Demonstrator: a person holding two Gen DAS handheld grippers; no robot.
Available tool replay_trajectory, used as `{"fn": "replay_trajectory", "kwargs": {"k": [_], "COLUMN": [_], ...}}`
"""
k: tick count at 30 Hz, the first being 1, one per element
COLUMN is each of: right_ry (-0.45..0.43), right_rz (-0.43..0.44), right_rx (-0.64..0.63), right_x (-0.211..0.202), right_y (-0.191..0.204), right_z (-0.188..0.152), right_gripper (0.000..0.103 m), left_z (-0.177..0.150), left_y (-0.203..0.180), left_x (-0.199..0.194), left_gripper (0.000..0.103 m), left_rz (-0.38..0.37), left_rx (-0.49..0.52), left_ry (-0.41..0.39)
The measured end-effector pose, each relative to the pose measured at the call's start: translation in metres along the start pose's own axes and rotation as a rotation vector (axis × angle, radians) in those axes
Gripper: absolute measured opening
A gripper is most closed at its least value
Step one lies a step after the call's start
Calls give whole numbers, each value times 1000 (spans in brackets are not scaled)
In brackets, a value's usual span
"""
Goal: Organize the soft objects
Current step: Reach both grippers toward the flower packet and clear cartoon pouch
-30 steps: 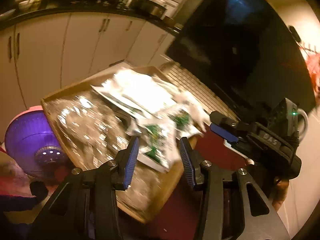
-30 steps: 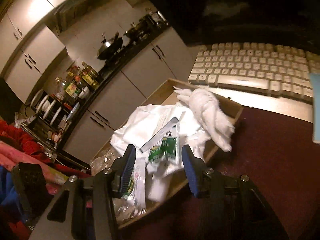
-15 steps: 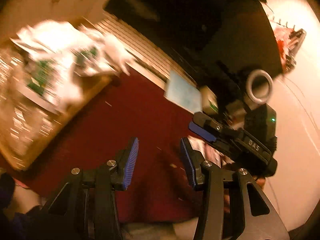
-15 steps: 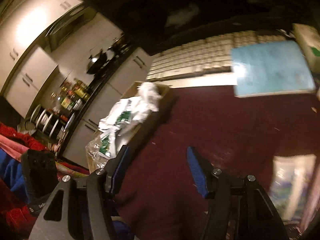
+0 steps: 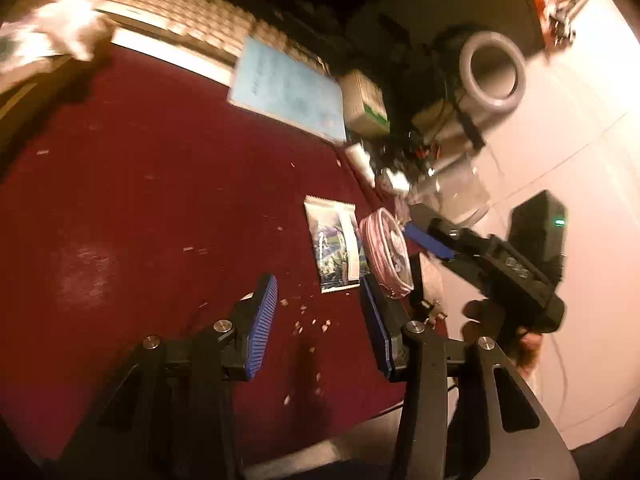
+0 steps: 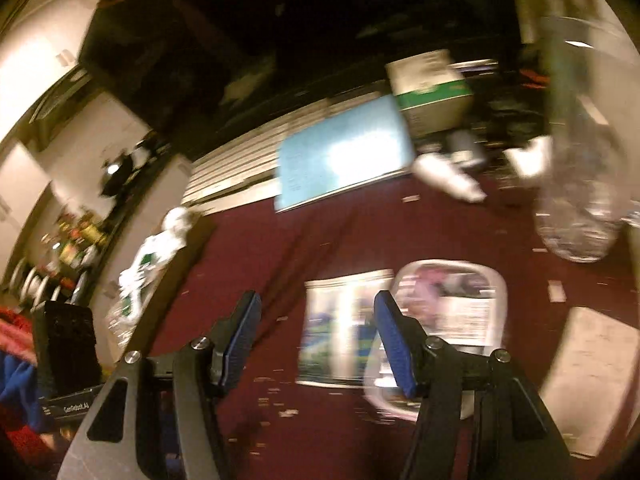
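A flat blue-and-white packet [image 5: 335, 249] lies on the dark red tabletop [image 5: 160, 184], with a clear pink-rimmed pouch [image 5: 386, 255] touching its right side. My left gripper [image 5: 320, 318] is open and empty, just short of the packet. My right gripper [image 6: 316, 340] is open and empty, hovering over the same packet [image 6: 340, 332] and pouch [image 6: 452, 308]; it also shows in the left wrist view [image 5: 428, 236]. The wooden box of white and green soft packets [image 6: 152, 256] stands at the far left, with a white cloth [image 5: 68, 36] on its edge.
A white keyboard [image 5: 176, 12] and a light blue notebook [image 5: 288, 88] lie at the back. A green-and-white carton [image 5: 366, 106], a grey tape roll [image 5: 492, 72] and a clear plastic jar [image 6: 576, 184] crowd the right. Crumbs dot the cloth. The view is blurred.
Both grippers have swung right, away from the wooden box, across the red tabletop to the packet and pouch. Both stayed open and empty.
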State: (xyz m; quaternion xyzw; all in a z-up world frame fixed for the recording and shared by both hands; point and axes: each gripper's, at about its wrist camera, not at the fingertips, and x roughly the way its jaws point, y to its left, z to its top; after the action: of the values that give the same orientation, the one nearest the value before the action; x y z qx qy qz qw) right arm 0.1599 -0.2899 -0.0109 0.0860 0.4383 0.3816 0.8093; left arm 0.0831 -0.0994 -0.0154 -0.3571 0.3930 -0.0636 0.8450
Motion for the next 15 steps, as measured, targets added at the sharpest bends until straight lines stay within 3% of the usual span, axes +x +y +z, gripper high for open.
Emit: {"fn": "replay_trajectory", "kwargs": {"k": [3, 7, 10, 15], "right_ry": [-30, -30, 6, 52], "right_rz": [-68, -195, -181, -188], "right_rx": [6, 1, 63, 60], "right_x": [-10, -8, -3, 6], "right_y": [-11, -25, -41, -44], "right_z": [-1, -3, -5, -11], "right_gripper": [59, 69, 70, 71], "left_z": [5, 16, 24, 35], "left_y": [-9, -14, -23, -27], "left_x": [24, 56, 74, 91], "left_gripper": [43, 43, 43, 47], "left_rz": [-23, -15, -9, 24], "left_rx": [11, -3, 15, 6], "left_ry": [45, 114, 135, 144]}}
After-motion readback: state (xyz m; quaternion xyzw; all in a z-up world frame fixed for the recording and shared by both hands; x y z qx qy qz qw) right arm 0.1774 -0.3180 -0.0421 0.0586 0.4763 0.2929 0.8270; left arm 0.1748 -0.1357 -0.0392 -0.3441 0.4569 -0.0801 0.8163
